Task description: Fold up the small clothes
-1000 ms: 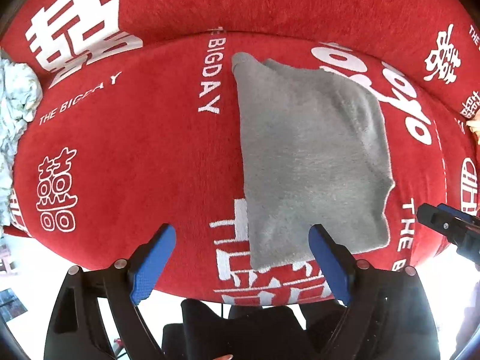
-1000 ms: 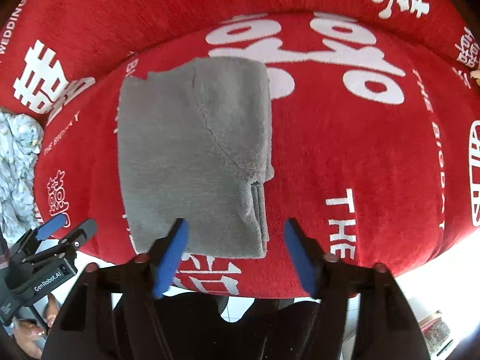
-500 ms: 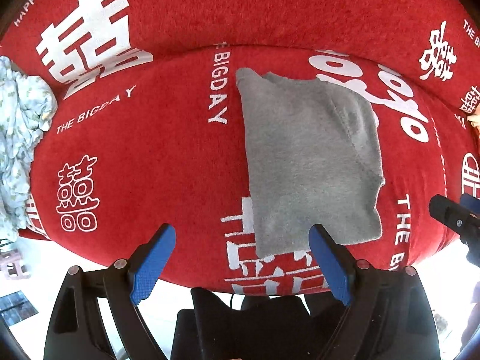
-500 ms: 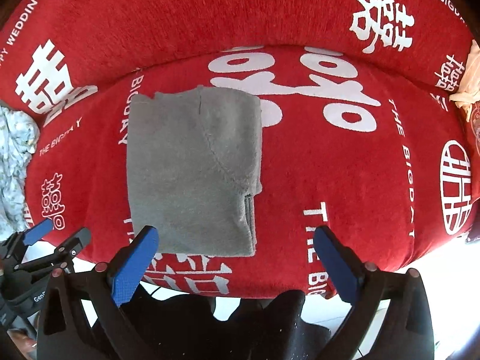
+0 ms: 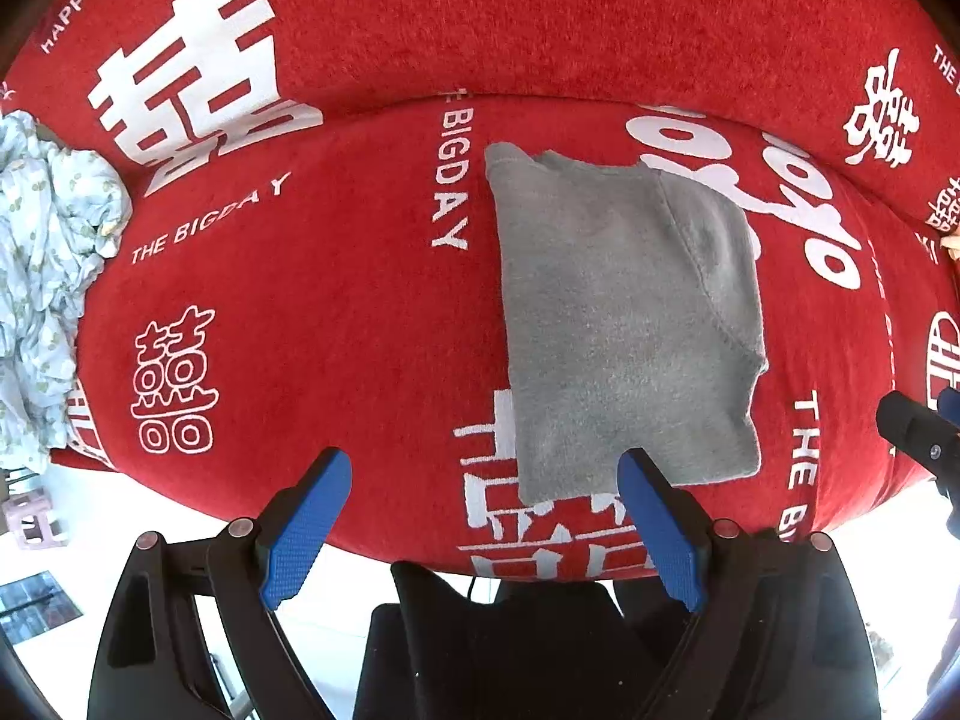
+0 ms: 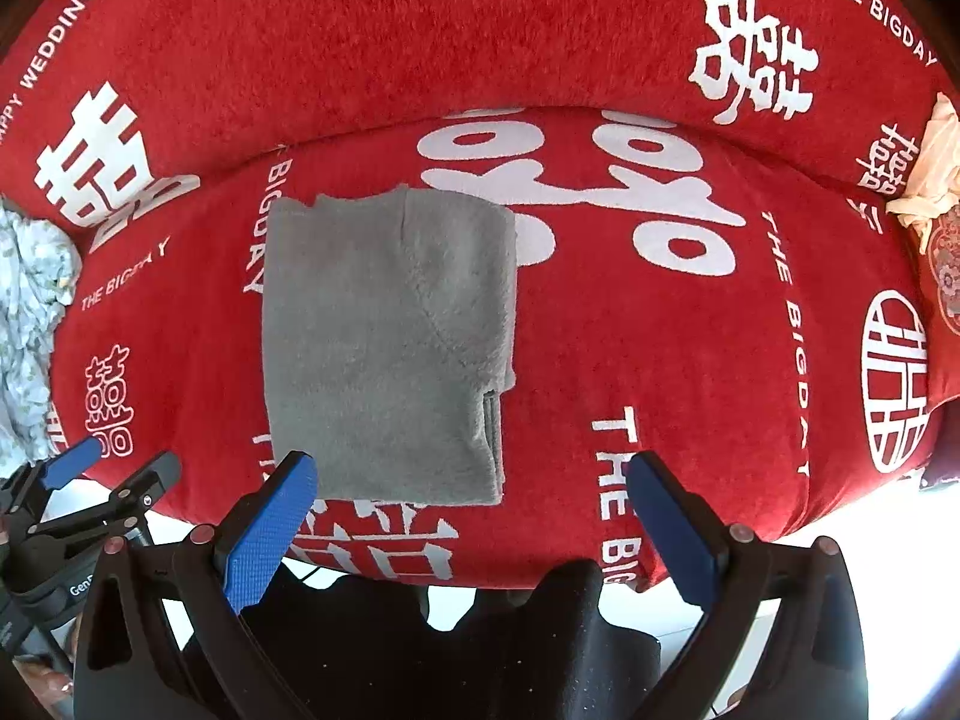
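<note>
A folded grey garment (image 5: pixel 624 324) lies flat on the red sofa seat (image 5: pixel 336 324), reaching close to its front edge. The left tool (image 5: pixel 483 525) hovers with blue pads spread, holding nothing. A pale patterned cloth (image 5: pixel 42 276) sits bunched at the seat's left edge.

Red sofa cover (image 5: pixel 372 324), cream cloth (image 6: pixel 927 168)

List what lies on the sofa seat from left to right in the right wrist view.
Pale floral cloth → folded grey garment → cream cloth at the far right edge.
</note>
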Action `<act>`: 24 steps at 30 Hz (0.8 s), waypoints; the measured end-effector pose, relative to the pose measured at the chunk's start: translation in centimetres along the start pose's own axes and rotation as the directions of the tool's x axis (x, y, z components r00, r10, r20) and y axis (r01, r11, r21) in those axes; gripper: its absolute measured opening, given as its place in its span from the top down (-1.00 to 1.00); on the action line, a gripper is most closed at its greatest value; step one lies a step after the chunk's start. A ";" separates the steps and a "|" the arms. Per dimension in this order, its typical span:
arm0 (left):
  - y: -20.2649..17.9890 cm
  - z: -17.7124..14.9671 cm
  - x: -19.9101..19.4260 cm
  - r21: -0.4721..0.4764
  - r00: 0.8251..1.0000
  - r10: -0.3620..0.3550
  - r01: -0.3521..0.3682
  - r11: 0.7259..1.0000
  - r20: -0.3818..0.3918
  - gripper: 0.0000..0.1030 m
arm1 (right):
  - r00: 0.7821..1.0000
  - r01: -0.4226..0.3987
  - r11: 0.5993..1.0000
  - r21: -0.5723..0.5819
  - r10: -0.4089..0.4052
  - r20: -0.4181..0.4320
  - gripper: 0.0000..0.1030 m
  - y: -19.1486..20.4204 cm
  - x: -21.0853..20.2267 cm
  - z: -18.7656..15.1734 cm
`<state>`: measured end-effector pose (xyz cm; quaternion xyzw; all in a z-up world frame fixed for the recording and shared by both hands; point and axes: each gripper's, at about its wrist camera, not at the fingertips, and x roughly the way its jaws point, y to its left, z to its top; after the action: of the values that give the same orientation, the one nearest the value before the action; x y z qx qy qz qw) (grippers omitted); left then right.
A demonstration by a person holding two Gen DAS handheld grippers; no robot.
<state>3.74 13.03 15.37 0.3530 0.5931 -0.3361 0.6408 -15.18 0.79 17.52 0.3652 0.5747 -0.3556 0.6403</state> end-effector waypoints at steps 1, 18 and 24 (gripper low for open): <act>0.0 0.0 -0.1 -0.003 1.000 -0.003 0.003 1.000 0.000 -0.77 | 1.000 -0.002 1.000 0.000 0.002 0.000 -0.99 0.1 -0.1 0.0; 0.5 0.0 -0.5 -0.021 1.000 -0.013 0.013 1.000 0.003 -0.77 | 1.000 0.000 1.000 0.002 0.000 0.001 -0.99 0.6 -0.4 -0.2; 0.5 0.0 -0.7 -0.013 1.000 -0.016 0.016 1.000 0.010 -0.77 | 1.000 0.001 1.000 0.004 -0.001 0.005 -0.99 0.5 -0.6 -0.2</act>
<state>4.08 13.28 16.14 0.3426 0.5949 -0.3392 0.6432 -14.88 1.27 18.09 0.3654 0.5727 -0.3581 0.6405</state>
